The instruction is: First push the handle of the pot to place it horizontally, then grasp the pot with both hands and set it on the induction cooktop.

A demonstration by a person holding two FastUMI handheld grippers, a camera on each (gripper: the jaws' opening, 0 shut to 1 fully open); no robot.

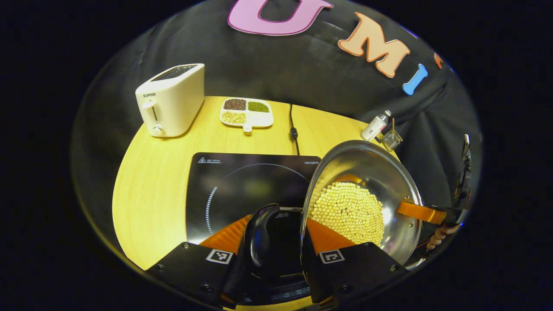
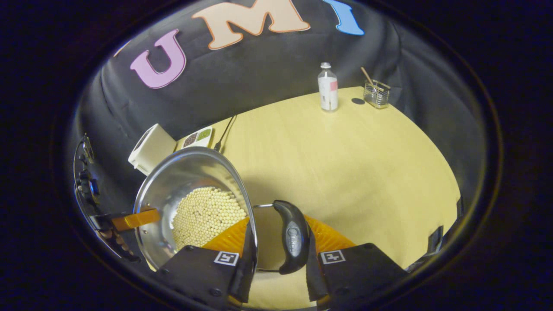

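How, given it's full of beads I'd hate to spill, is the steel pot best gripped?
Grip the black handle from the left and the opposite handle from the right. The pot has smooth, rounded walls. Its handles jut from opposite rims and are slim enough to sit between fingers, so opposed holds should keep the beads level.

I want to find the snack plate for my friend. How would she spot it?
Look on the yellow table, at the back edge by the black cloth. Right of the white toaster lies a white divided tray. It alone holds three little piles: dark brown, green and pale yellow.
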